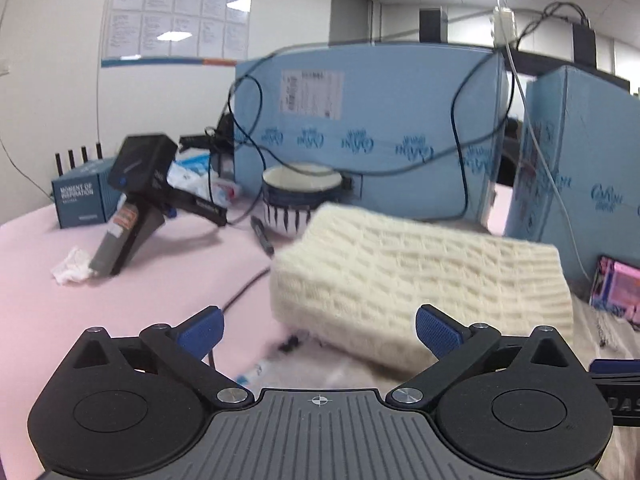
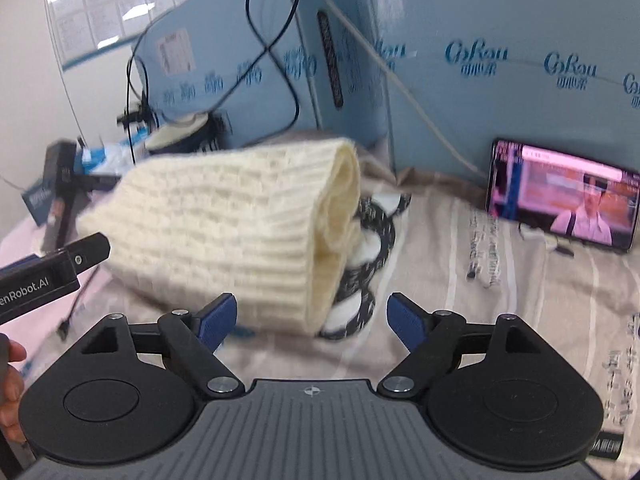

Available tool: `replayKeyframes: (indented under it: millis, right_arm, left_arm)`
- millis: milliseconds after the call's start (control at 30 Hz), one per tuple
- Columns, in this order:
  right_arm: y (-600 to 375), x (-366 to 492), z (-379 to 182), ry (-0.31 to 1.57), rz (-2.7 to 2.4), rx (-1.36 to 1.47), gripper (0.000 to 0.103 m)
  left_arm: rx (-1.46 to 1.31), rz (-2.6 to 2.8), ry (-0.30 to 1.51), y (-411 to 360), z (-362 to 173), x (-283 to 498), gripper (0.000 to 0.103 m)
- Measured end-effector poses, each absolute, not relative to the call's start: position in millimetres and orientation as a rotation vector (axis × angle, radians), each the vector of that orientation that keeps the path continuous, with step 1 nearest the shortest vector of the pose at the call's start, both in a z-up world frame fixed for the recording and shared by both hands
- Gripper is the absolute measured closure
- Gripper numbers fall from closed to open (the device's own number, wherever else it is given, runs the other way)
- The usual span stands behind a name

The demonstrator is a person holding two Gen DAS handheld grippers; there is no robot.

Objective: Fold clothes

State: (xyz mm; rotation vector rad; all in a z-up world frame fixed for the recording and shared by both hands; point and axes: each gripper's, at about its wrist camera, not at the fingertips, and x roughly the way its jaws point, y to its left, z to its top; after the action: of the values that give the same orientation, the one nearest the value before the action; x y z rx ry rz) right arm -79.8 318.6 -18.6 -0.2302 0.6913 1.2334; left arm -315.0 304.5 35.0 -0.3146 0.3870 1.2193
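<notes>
Knitwear: one cream ribbed sweater (image 1: pixel 420 280), folded into a thick bundle, blurred in both views; rests partly on a beige printed cloth (image 2: pixel 520 280) and over a black-and-white patterned garment (image 2: pixel 368 248), whose edge shows beneath its open folded end.

Left gripper (image 1: pixel 318 330): jaws spread wide, nothing between them; blue pads on either side, just short of the sweater's near edge.

Right gripper (image 2: pixel 312 318): jaws likewise released and empty; left pad close against the sweater's ribbed hem, contact cannot be confirmed.

Counter (image 1: pixel 120 320): pink covering on the left, beige cloth on the right.

Background items: striped bowl (image 1: pixel 302 196) behind the sweater; black handheld device (image 1: pixel 136 196) standing on the pink surface, crumpled white tissue (image 1: pixel 72 266) beside it; small blue box (image 1: pixel 84 196) at far left; large light-blue cartons (image 1: pixel 380 128) along the back, black cables draped across them; phone (image 2: pixel 564 196) propped against a carton, screen lit.
</notes>
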Motion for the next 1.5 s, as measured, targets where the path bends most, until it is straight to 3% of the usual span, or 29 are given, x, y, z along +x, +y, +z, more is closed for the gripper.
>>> replayKeyframes:
  millis: [100, 333, 700, 1500]
  right_arm:
    - [325, -82, -30, 0.707, 1.197, -0.258, 0.019]
    - [337, -93, -44, 0.630, 1.192, -0.352, 0.000]
    - [341, -97, -44, 0.615, 1.178, -0.394, 0.000]
    - [342, -98, -45, 0.612, 1.177, -0.395, 0.000]
  left_arm:
    - [-0.341, 1.252, 0.454, 303, 26, -312, 0.000]
    - [-0.332, 1.322, 0.566, 303, 7, -305, 0.000]
    - [-0.329, 1.398, 0.642, 308, 0, -301, 0.000]
    - [-0.372, 1.384, 0.623, 311, -2, -305, 0.000]
